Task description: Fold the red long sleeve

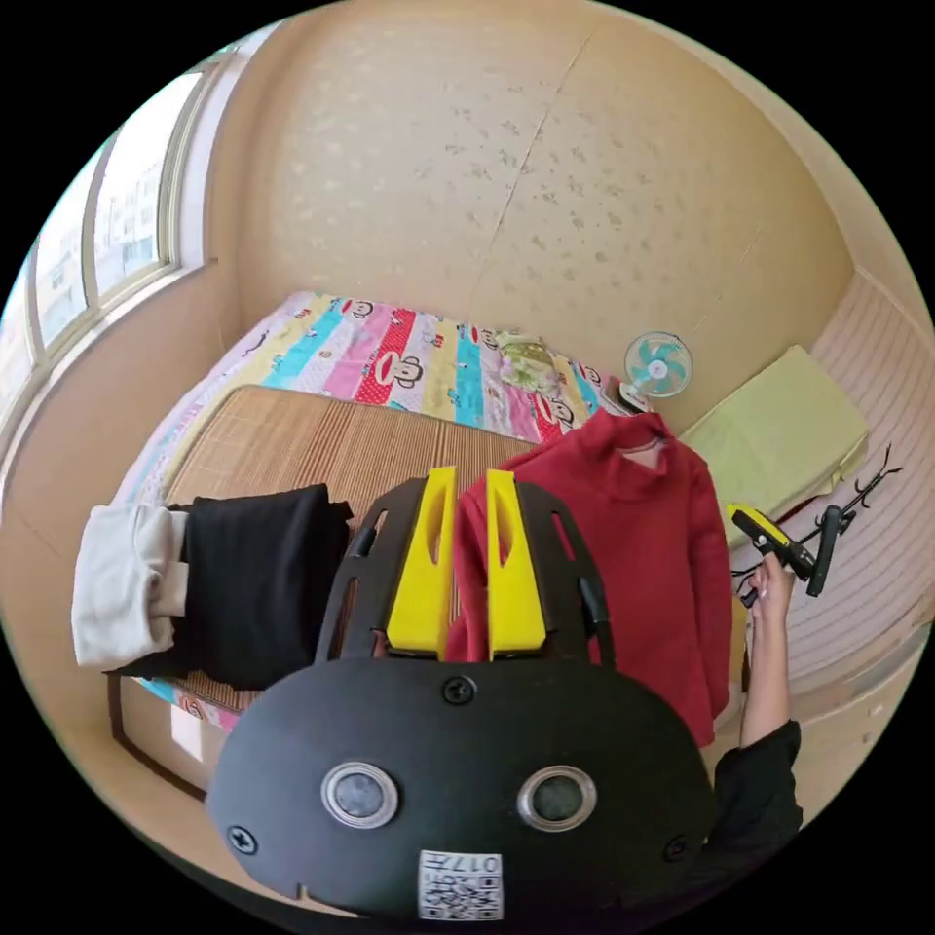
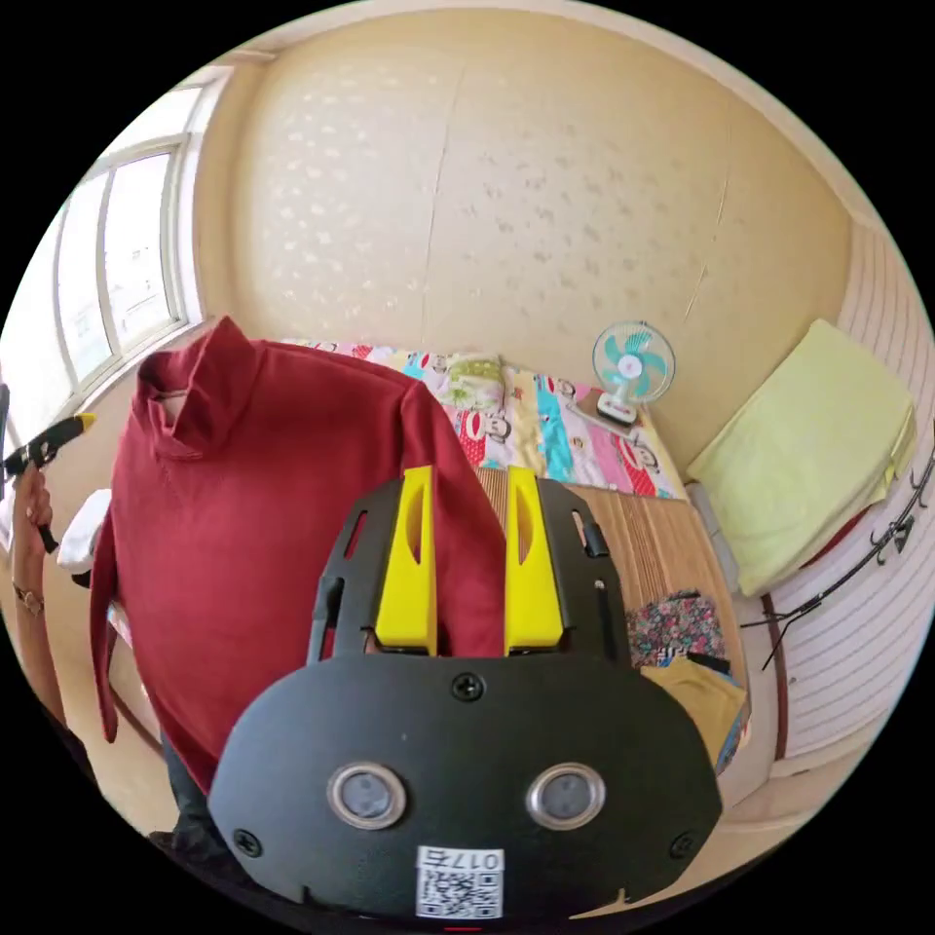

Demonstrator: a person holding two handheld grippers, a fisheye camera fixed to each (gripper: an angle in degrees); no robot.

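We hold the red long sleeve point(image 1: 638, 555) up in the air over the bed point(image 1: 321, 438), its collar uppermost and the body hanging down. In the left gripper view the left gripper point(image 1: 470, 555) has its yellow jaws closed on a shoulder or sleeve edge of the shirt — red cloth runs up through the narrow gap between them. In the right gripper view the right gripper point(image 2: 469, 560) has red cloth between its jaws too, though the gap there is wider and we cannot tell whether both jaws press on it. The right gripper point(image 1: 779, 541) also appears at the far side of the shirt in the left gripper view, held in a hand point(image 1: 774, 584) with a dark sleeve below.

Beyond the shirt lies a woven mat point(image 1: 312, 438) on a striped cartoon bedsheet point(image 1: 390, 351). A folded black garment point(image 1: 263, 575) and a white one point(image 1: 127, 584) sit touching at the bed's near edge. A small fan point(image 2: 631, 370) stands near the wall, beside a pale green folded blanket point(image 2: 818, 448).
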